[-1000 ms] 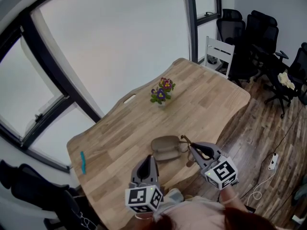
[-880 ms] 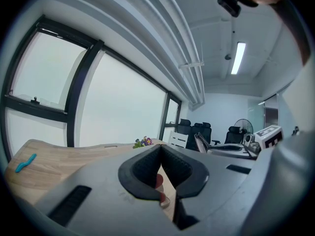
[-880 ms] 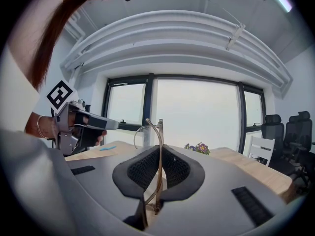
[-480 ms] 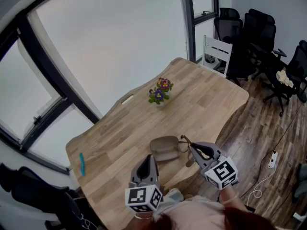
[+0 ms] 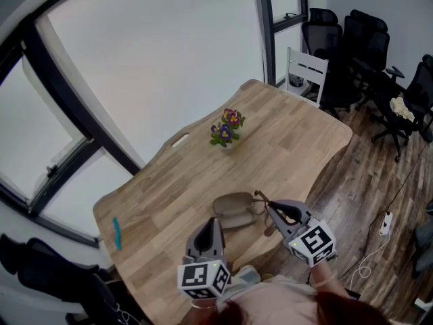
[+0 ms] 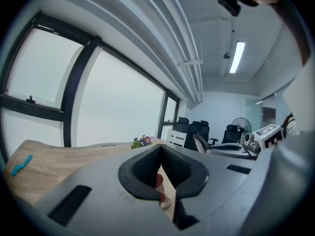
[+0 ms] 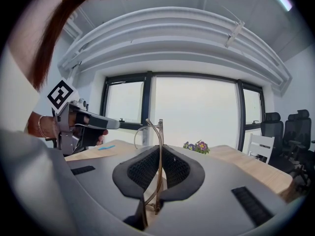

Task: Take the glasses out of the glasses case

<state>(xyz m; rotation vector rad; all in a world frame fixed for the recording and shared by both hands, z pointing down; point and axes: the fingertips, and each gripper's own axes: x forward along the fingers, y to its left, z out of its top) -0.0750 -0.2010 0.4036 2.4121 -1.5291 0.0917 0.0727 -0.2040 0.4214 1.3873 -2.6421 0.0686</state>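
An open brown-grey glasses case [image 5: 233,210] lies on the wooden table [image 5: 284,141], near its front edge. My right gripper [image 5: 270,209] hangs just right of the case, shut on thin metal-framed glasses [image 5: 260,199]. In the right gripper view the glasses' frame [image 7: 158,132] stands upright, pinched between the black pads [image 7: 178,167]. My left gripper [image 5: 214,223] hovers just in front of the case with its jaws shut and nothing between them. The left gripper view shows only its own closed pads [image 6: 179,167]. From the right gripper view, the left gripper [image 7: 83,124] shows off to the left.
A small pot of purple flowers [image 5: 227,130] stands mid-table. A teal object [image 5: 116,231] lies near the table's left edge. A white chair [image 5: 309,75] and black office chairs [image 5: 365,46] stand beyond the far end. A power strip [image 5: 385,227] lies on the floor at right.
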